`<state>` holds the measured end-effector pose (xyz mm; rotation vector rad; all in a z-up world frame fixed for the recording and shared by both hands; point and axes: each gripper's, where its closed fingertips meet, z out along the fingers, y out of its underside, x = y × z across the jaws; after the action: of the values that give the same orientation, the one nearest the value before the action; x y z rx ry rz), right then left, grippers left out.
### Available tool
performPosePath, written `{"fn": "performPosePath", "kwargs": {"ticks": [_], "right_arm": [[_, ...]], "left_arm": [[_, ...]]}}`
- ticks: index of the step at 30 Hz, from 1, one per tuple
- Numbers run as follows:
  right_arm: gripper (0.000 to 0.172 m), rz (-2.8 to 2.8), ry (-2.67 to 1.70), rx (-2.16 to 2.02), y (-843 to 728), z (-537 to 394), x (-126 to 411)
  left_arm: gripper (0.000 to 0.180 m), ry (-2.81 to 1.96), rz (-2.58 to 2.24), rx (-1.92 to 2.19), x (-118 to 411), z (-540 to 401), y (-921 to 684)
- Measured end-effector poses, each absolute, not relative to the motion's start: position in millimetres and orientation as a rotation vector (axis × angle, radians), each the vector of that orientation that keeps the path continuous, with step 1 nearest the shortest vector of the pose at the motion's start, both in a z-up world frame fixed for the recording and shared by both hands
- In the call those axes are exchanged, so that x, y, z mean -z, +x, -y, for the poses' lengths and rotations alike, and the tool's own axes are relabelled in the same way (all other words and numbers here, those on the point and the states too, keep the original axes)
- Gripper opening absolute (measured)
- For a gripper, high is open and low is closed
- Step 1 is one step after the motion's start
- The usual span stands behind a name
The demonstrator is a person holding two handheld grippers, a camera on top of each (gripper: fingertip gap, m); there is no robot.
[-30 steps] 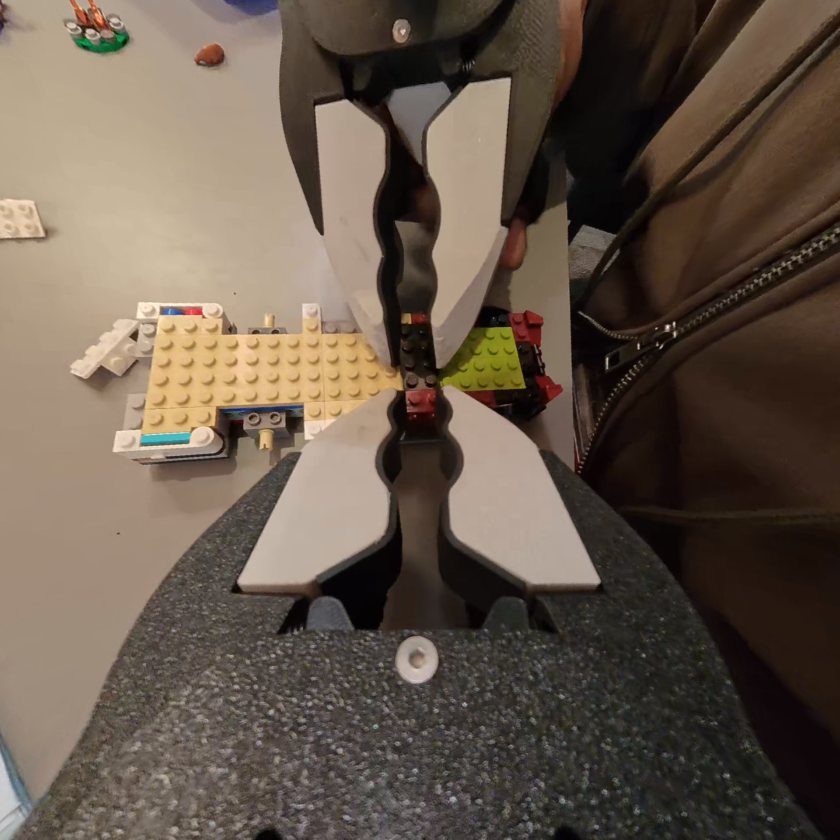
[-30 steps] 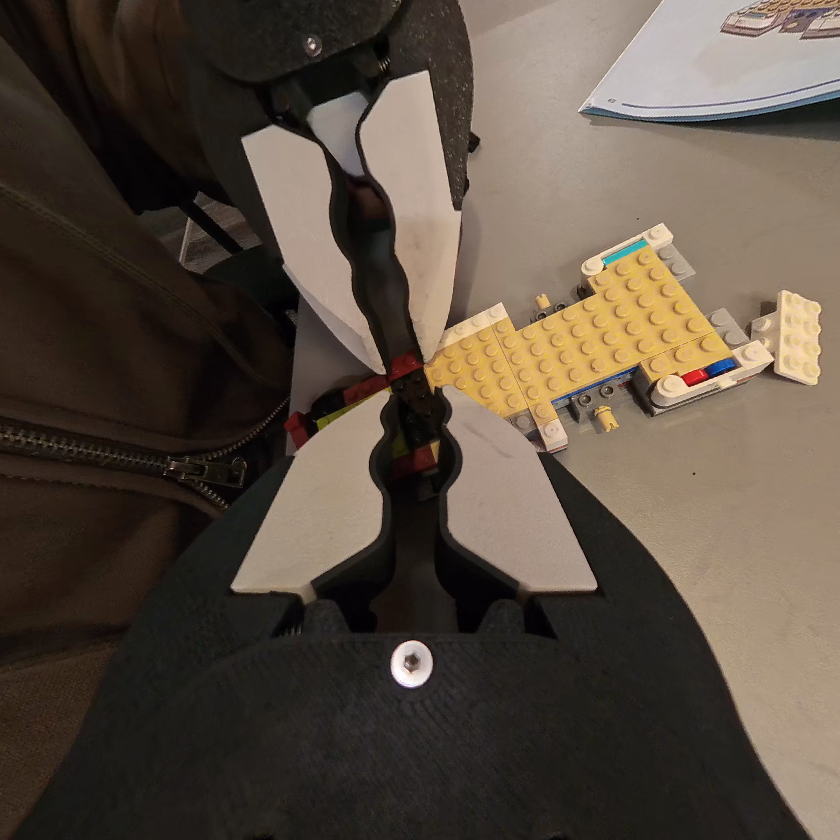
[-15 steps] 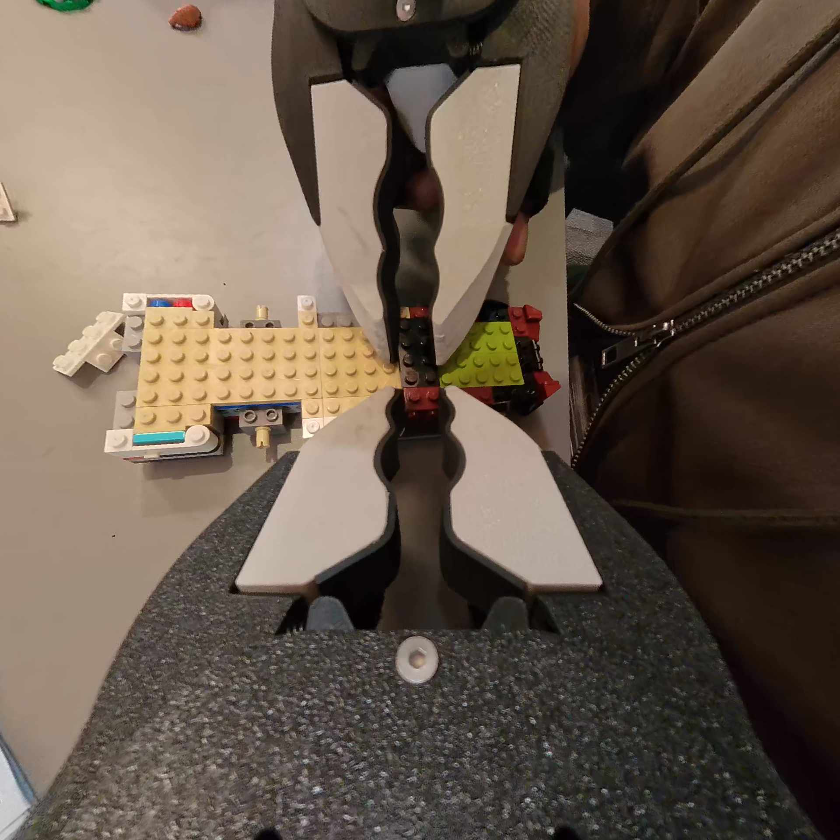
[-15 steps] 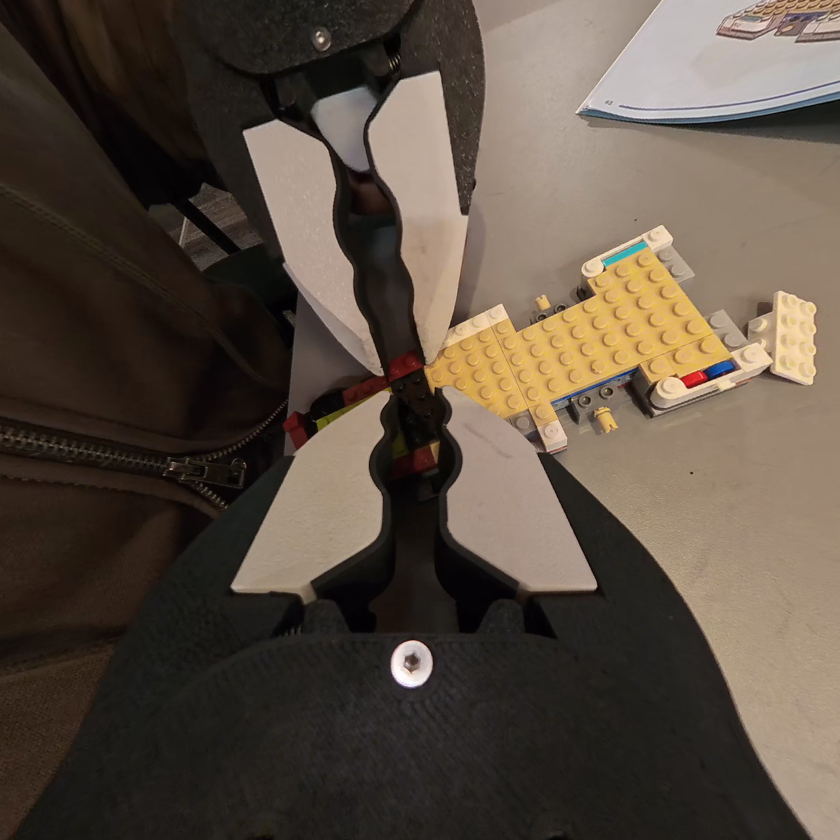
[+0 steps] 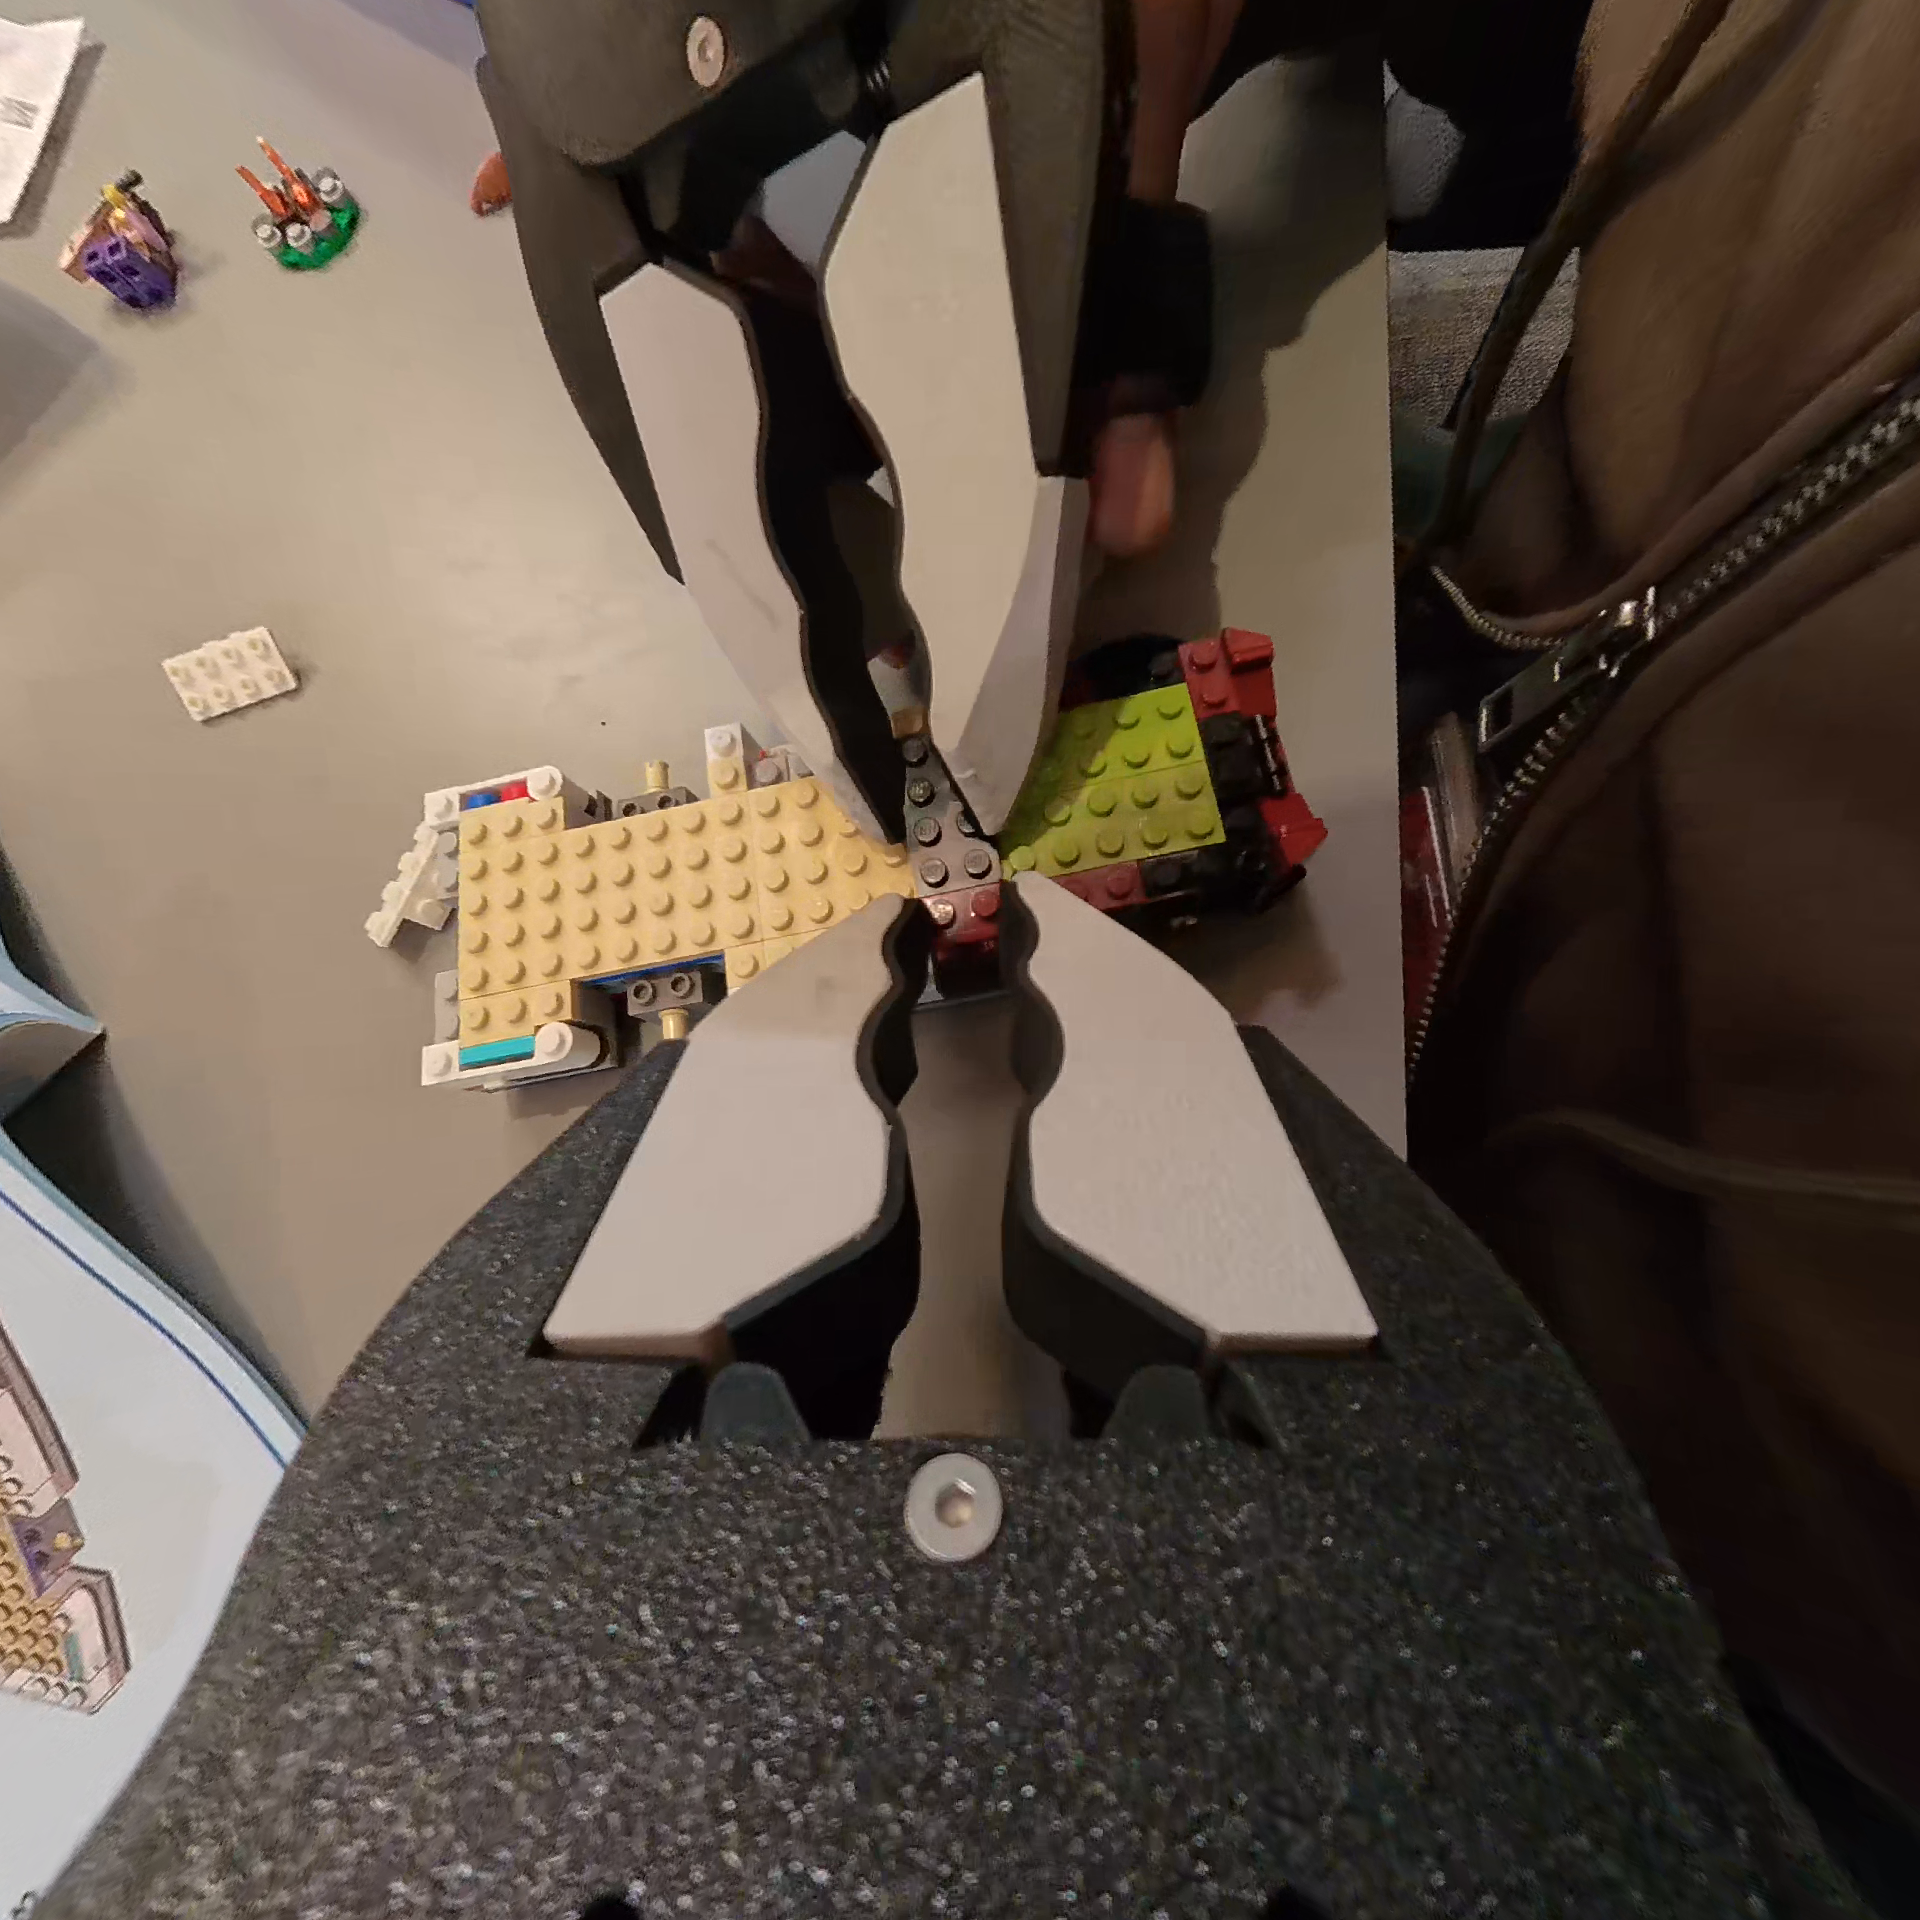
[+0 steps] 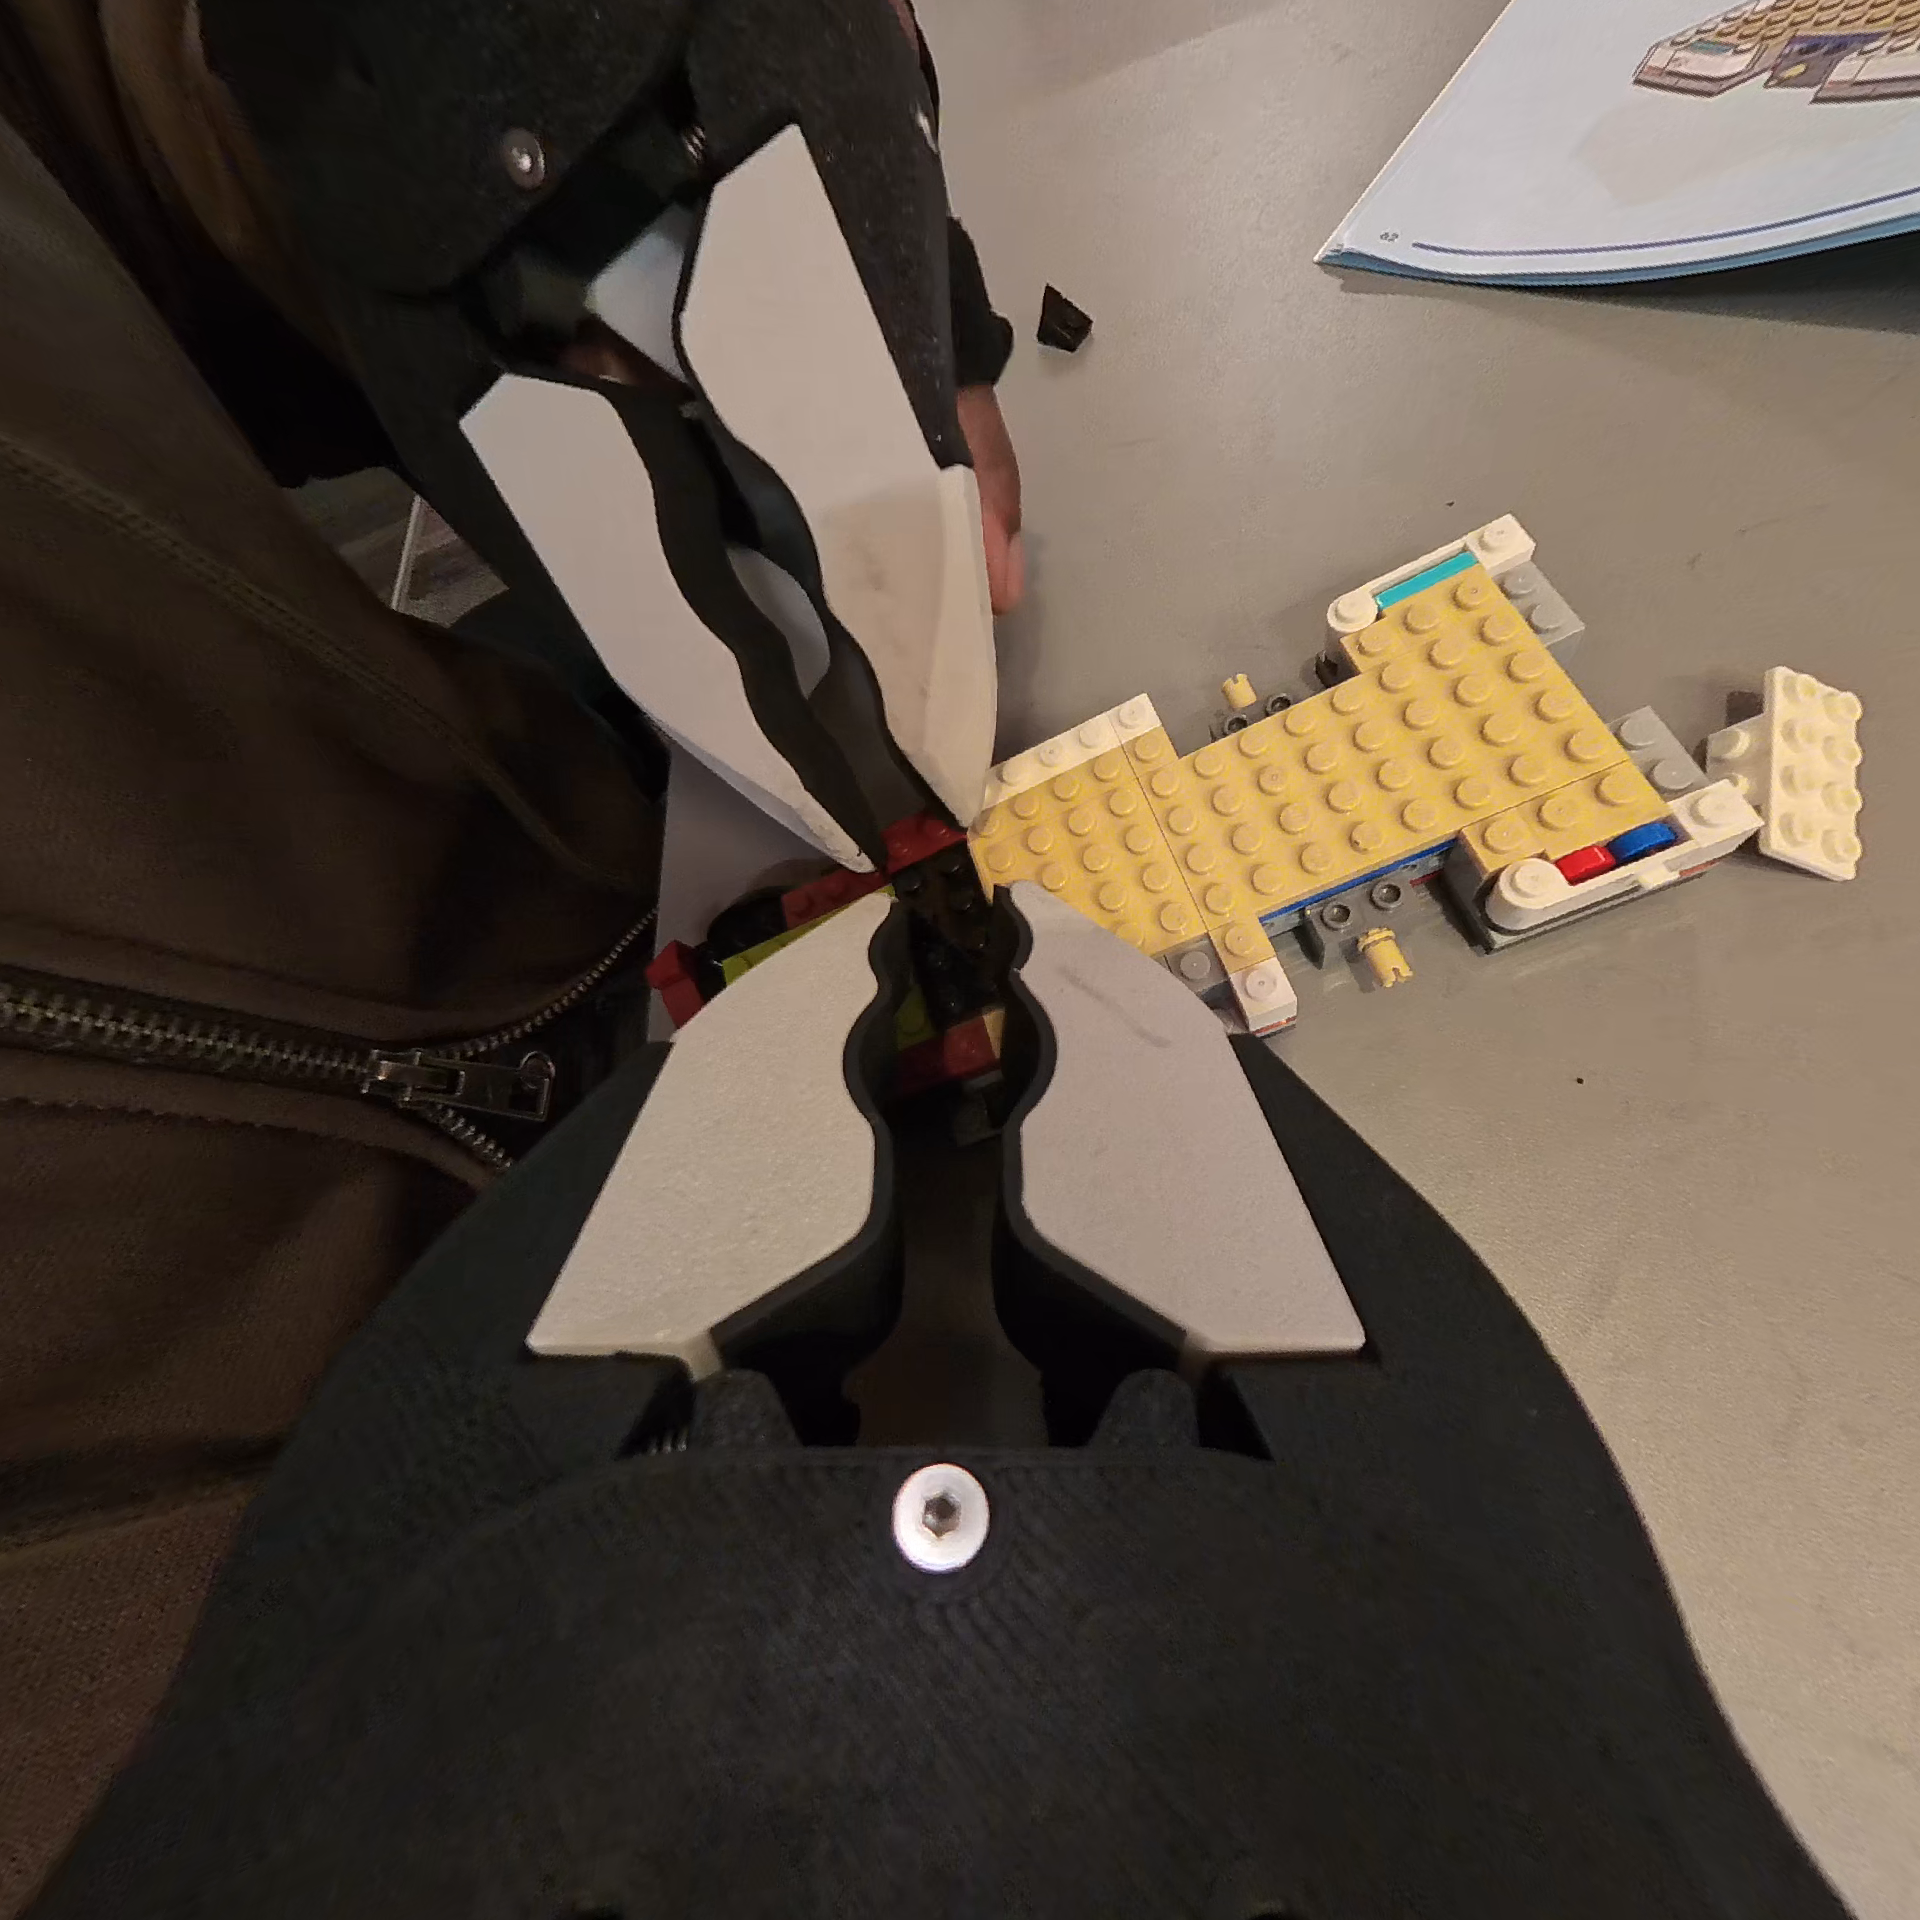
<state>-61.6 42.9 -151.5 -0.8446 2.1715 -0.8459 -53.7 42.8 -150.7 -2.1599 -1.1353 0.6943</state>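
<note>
While nearly closed, each hand-held gripper (image 5: 961,894) pinches bricks (image 5: 945,831).

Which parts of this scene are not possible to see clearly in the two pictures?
- Left wrist view: left gripper pads' contact with the dark brick strip, hidden by the fingers.
- Right wrist view: most of the lime and dark red section, covered by the right gripper.
- Booklet, cut by the edge.

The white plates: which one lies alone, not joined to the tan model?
The loose white plate, apart on the table; the other touches the tan model.
</note>
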Motion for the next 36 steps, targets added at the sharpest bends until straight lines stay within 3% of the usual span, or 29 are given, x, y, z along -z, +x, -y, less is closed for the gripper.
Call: {"fn": "performPosePath", "kwargs": {"ticks": [20,36], "right_arm": [[0.017,-2.216,-0.649,0.998,-87,-41,137],[0.027,-2.32,-0.74,0.862,-74,-82,151]], "left_arm": [[0.037,-1.621,1.515,-0.485,142,-42,-34],[0.04,-1.735,1.395,-0.222,155,-60,-48]]}}
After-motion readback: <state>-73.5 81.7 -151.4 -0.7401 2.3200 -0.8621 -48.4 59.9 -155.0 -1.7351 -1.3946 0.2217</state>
